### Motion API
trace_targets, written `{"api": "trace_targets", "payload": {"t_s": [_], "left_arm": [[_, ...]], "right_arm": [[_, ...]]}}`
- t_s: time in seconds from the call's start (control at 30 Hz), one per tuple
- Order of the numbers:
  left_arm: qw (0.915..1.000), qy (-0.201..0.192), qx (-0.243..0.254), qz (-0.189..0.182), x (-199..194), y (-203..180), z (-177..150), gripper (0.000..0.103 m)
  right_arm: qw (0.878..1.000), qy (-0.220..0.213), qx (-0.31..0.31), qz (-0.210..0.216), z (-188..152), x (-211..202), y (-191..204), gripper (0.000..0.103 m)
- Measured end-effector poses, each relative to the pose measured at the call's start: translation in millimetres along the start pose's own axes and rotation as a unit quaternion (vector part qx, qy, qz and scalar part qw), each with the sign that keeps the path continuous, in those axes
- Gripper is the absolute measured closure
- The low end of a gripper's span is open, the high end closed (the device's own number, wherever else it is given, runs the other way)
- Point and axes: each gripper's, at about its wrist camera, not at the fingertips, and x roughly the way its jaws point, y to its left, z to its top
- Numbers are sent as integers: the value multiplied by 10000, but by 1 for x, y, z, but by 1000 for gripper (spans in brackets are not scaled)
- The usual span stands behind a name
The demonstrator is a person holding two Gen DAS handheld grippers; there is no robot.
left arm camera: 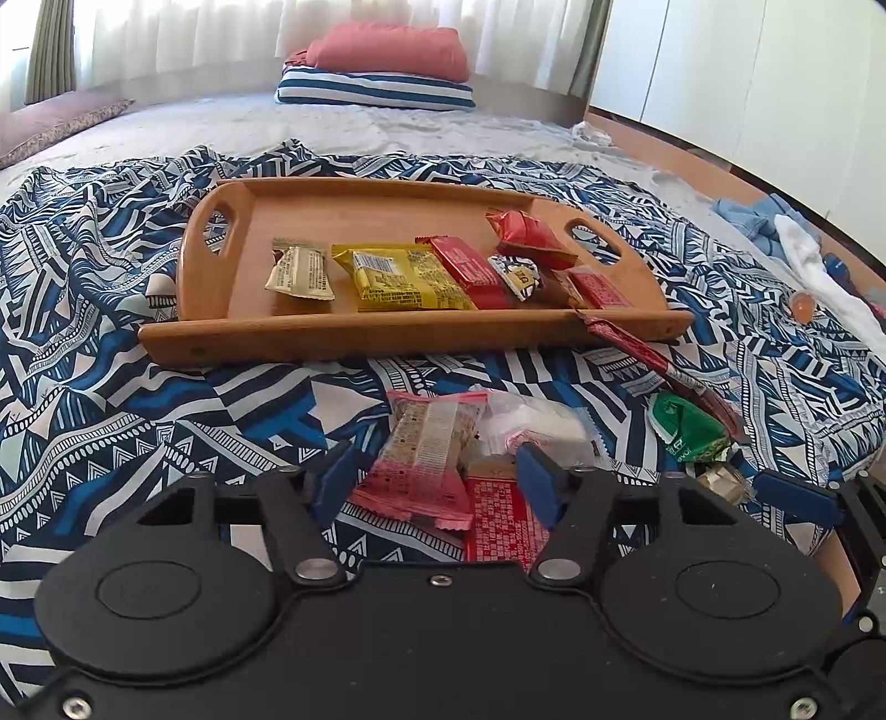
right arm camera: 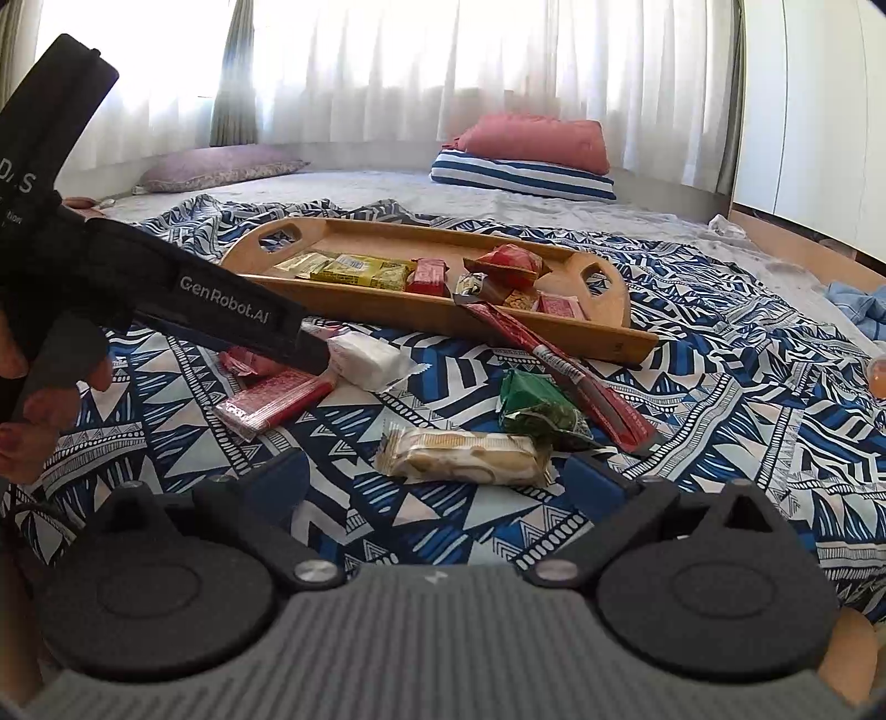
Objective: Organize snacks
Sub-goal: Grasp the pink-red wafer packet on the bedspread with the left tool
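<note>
While spread wide above the patterned blue-and-white blanket [right arm camera: 720, 387], right gripper [right arm camera: 437, 487] released, blue fingers [right arm camera: 595, 482] flanking a cream wafer-biscuit packet [right arm camera: 462, 457] without touching it. Packet lying flat on the blanket between and just ahead of the fingertips, its long side across the gap. Behind it: a green snack pouch [right arm camera: 540, 410] touching a long dark-red stick packet [right arm camera: 559, 365], whose far end leans on the front rim of the wooden tray [right arm camera: 387, 310].

Left gripper [left arm camera: 437, 471] likewise released, blue pads [left arm camera: 540, 476] astride a small heap: a pink-and-beige wafer packet [left arm camera: 423, 454] between the fingers, a red printed packet [left arm camera: 501, 520] under the right finger, a white translucent packet [left arm camera: 534, 423] just beyond. No pad seen pressing on any wrapper.

On the tray, left to right in the left wrist view: a cream packet [left arm camera: 299, 274], a yellow packet [left arm camera: 401, 277], a red bar [left arm camera: 470, 271], a small black-and-white packet [left arm camera: 518, 277], a small red packet [left arm camera: 595, 288], with a crumpled red pouch [left arm camera: 523, 230] behind.

Far end of the bed: a striped pillow [left arm camera: 376, 91] under a folded red cloth [left arm camera: 387, 52].
</note>
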Motion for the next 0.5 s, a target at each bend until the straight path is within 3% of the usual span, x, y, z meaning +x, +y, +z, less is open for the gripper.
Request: {"api": "trace_targets", "payload": {"t_s": [0.27,0.5], "left_arm": [[9997,24,-226,-2,-2,6,1,63],[9997,86,-228,-10,0,7,2,61]], "right_arm": [[9998,26,169,-29,1,3,-5,0],[9998,28,194,30,2,4,-5,4]]}}
